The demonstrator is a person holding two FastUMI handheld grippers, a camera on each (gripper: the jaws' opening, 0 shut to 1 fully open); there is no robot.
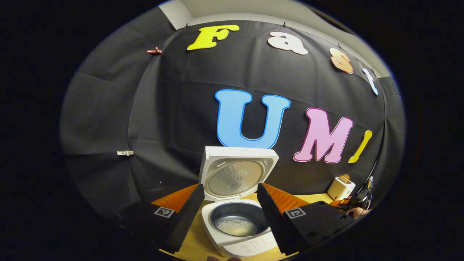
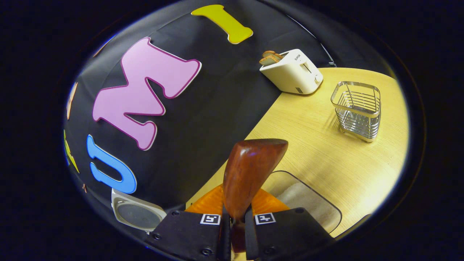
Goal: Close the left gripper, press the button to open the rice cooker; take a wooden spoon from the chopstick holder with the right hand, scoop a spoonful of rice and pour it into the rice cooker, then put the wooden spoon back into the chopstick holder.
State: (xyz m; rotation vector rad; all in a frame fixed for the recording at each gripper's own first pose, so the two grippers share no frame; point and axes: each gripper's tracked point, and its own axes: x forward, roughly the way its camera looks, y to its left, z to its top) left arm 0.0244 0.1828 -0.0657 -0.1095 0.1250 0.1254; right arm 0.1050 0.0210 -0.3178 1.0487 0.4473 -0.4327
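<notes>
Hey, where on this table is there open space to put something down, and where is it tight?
In the right gripper view, bare table lies between the toaster, the wire chopstick holder and the clear rice container. It is tight near the right gripper, where the wooden spoon overhangs that container. In the left gripper view, the open rice cooker sits between the left gripper fingers.

- left tool (image 1: 230,210): fingers spread wide apart, nothing held between them, tilted down over the counter
- right tool (image 2: 237,221): fingers closed tight on the wooden spoon (image 2: 250,170) handle, spoon bowl sticking out ahead, raised above the counter
</notes>
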